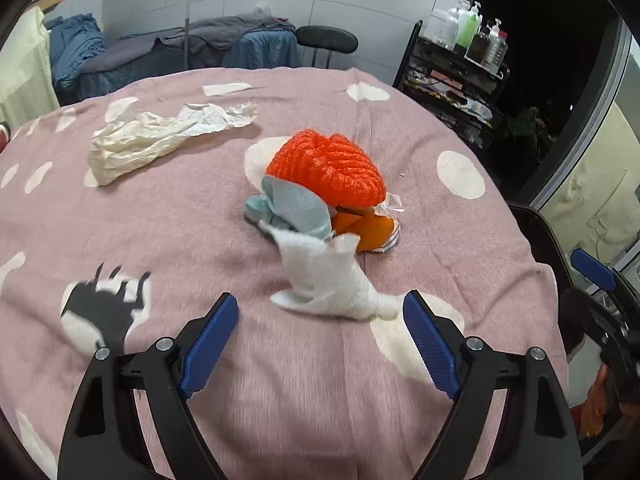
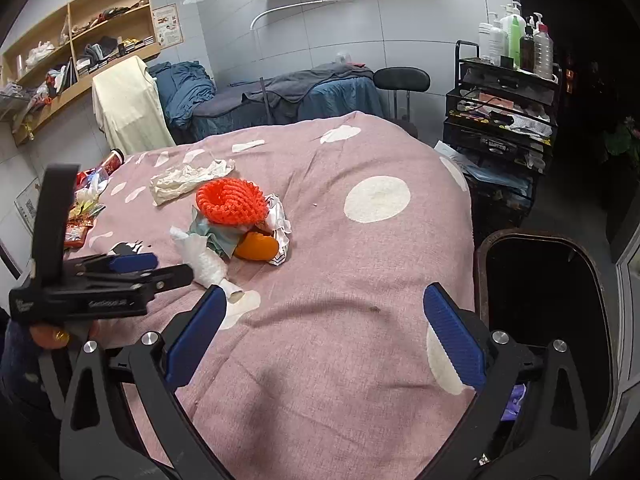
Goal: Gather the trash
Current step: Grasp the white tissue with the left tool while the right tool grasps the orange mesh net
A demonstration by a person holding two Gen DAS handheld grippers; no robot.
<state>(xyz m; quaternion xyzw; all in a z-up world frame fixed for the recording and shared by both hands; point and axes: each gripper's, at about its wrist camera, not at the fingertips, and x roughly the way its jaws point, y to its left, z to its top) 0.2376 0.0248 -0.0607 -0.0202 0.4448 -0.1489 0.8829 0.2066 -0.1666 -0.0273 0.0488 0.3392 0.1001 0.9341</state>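
Left to right: crumpled paper (image 1: 160, 140) far left on my desk (image 1: 240, 400), left gripper (image 1: 320, 312) open just short of white tissue (image 1: 332, 280), orange net (image 1: 328, 168) pile behind; right gripper (image 2: 324, 312) open, empty, bin (image 2: 544, 300) beside.

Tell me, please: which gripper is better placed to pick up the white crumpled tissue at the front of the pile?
Left. The left gripper is open, with the white tissue just ahead between its fingers. The right gripper is also open but faces bare pink blanket, nearer the trash bin.
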